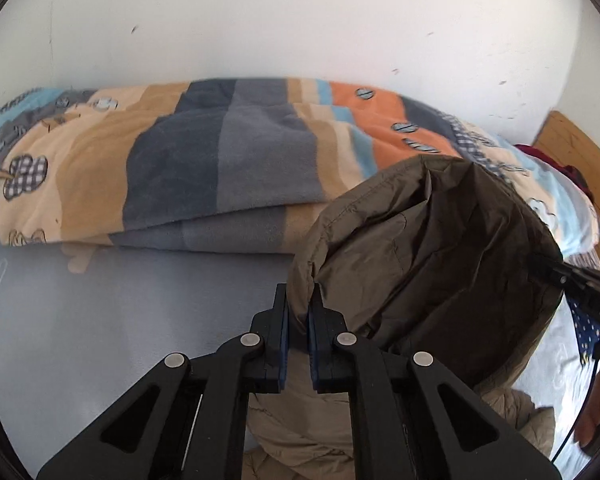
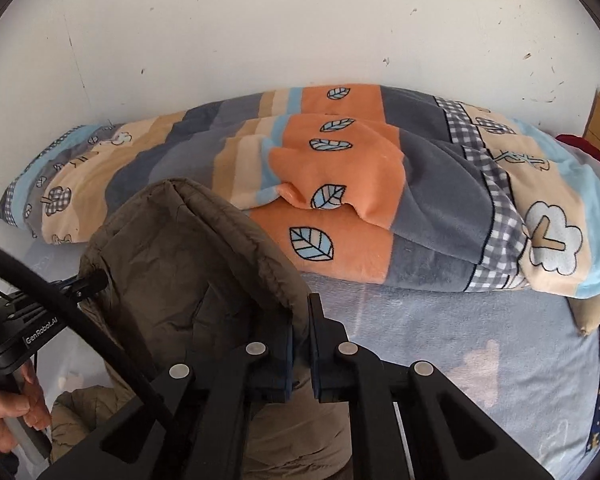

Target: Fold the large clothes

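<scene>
Bed [image 2: 440,340] carries a rolled blanket [image 2: 340,184]; we note left gripper [image 1: 298,312] and right gripper [image 2: 300,320] each clamped on the olive jacket [image 1: 420,248] hem, lifting it, likely to fold.

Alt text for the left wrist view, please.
The left hand-held gripper is shut on the edge of an olive-brown jacket, lifted above a pale blue bedsheet. A folded striped blanket lies behind, against a white wall.

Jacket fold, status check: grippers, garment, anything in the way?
Left gripper and right gripper both shut on the olive jacket. Jacket lifted above the bed sheet. Rolled blanket lies beyond, against the wall.
</scene>
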Demonstrator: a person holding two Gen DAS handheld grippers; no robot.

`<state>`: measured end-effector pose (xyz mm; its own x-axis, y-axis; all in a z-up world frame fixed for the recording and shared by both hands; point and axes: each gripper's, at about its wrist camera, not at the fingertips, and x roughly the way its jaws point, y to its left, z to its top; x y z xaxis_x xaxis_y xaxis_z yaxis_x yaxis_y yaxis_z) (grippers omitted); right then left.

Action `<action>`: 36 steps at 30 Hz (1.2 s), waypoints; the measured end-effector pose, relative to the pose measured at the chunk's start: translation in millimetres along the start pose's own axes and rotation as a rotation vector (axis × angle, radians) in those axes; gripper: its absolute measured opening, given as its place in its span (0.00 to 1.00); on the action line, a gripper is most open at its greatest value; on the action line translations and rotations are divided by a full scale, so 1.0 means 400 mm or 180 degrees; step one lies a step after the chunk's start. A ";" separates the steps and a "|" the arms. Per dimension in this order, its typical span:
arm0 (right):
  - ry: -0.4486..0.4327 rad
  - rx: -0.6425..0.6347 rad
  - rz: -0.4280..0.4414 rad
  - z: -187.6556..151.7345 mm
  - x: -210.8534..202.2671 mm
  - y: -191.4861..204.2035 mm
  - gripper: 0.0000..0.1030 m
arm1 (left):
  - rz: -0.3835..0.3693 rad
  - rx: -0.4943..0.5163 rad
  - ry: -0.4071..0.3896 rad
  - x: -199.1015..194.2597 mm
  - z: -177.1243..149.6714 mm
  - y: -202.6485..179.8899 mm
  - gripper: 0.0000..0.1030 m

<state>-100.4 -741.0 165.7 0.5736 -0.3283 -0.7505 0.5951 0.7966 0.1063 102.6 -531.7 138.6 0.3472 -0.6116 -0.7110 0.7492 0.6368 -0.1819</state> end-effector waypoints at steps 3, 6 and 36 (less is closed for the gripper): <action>-0.0126 -0.0008 0.0147 -0.033 -0.096 -0.009 0.07 | -0.0123 0.0085 -0.0079 -0.087 -0.032 -0.016 0.07; -0.0228 -0.0043 0.0281 -0.073 -0.206 -0.012 0.07 | -0.0207 0.0228 -0.0201 -0.216 -0.063 -0.045 0.07; 0.0181 -0.0316 0.0335 -0.709 -0.559 0.108 0.51 | 0.0011 -0.0003 -0.0118 -0.664 -0.701 -0.068 0.38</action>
<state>-362.8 -489.3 153.1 0.5954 -0.2133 -0.7746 0.4731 0.8723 0.1235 -168.1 -254.9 141.9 0.3705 -0.6262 -0.6860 0.7474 0.6395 -0.1802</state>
